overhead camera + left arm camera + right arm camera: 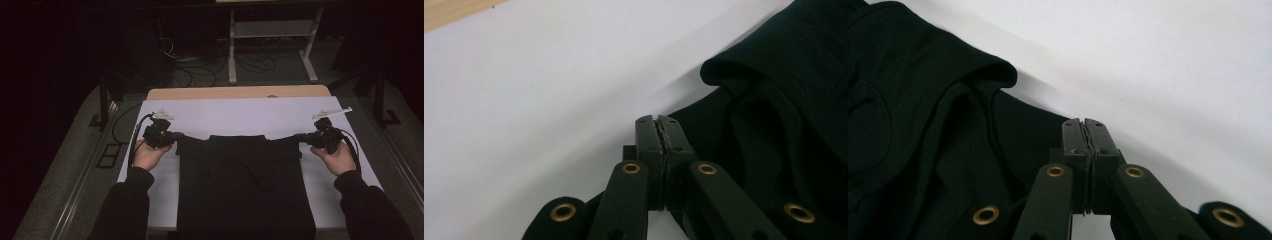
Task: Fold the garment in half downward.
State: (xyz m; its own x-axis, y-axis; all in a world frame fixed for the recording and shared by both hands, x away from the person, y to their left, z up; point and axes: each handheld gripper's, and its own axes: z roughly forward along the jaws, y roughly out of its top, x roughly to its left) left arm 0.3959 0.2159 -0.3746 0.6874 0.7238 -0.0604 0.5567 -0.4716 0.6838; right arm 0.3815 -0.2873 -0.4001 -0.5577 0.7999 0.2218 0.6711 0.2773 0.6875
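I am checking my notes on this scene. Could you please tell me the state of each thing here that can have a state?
left gripper: shut on the black garment's left edge
right gripper: shut on its right edge
black garment: partly folded on the table, stretched between both grippers
white table cover: flat, bare beyond the garment
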